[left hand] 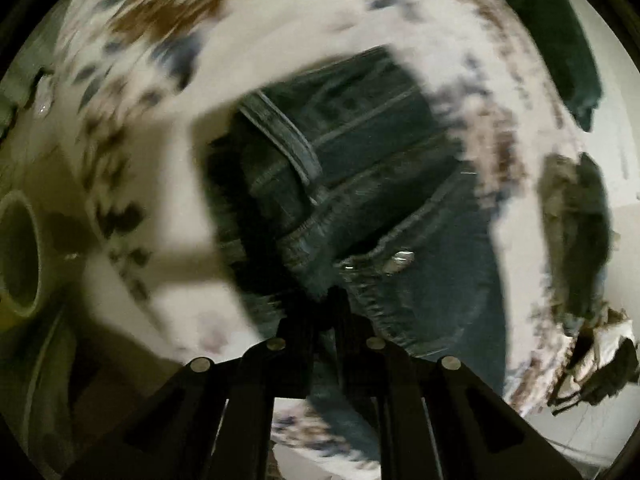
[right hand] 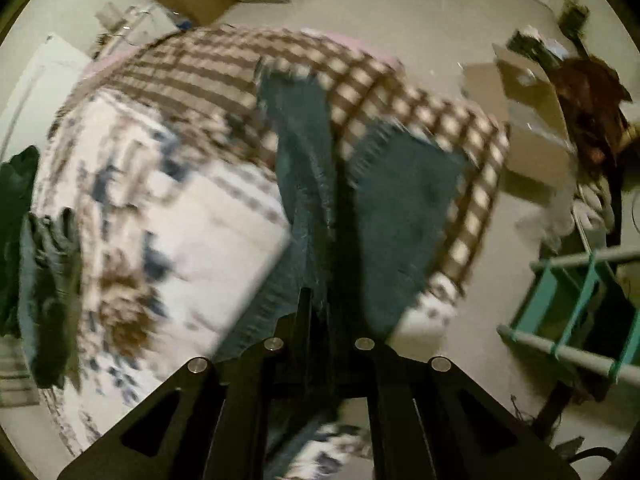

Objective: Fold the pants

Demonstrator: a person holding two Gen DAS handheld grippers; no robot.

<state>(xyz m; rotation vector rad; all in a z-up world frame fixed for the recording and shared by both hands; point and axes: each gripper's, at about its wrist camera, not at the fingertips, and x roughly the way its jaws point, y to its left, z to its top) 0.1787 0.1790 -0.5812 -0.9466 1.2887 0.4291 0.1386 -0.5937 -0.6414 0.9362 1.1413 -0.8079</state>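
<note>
At the bottom of the left wrist view, the left gripper [left hand: 329,300] has its jaws pressed together on the denim of the pants [left hand: 360,168], pinching the cloth close to the waistband, just beside a pocket edge with two metal rivets [left hand: 402,257]. One belt loop [left hand: 288,140] shows on the waistband above. The pants lie on a white blanket [left hand: 168,184] printed with brown and blue patches, and the whole view is smeared, so the seams and the print are hard to make out. One pale ring-shaped object [left hand: 18,256] is cut off at the left edge, and what it is cannot be told. Two dark garments sit at the right, one [left hand: 560,40] high up and one [left hand: 576,232] lower, both partly cropped.

Low in the right wrist view, the right gripper [right hand: 318,304] also has its jaws closed tight, gripping the denim of the pants [right hand: 404,216] where it rises toward the camera. Two pant legs run away from it, one narrow [right hand: 300,128] and one wider, their frayed hems lying on a brown-and-cream checked blanket [right hand: 192,80]. The patterned blanket [right hand: 208,232] is to the left. One teal-framed rack [right hand: 568,304] stands on the floor [right hand: 420,12] at right, partly cut off. Cardboard boxes [right hand: 532,120] lie beyond the bed, too blurred to count surely. A dark pile of clothes [right hand: 36,248] at the left edge is half hidden.
</note>
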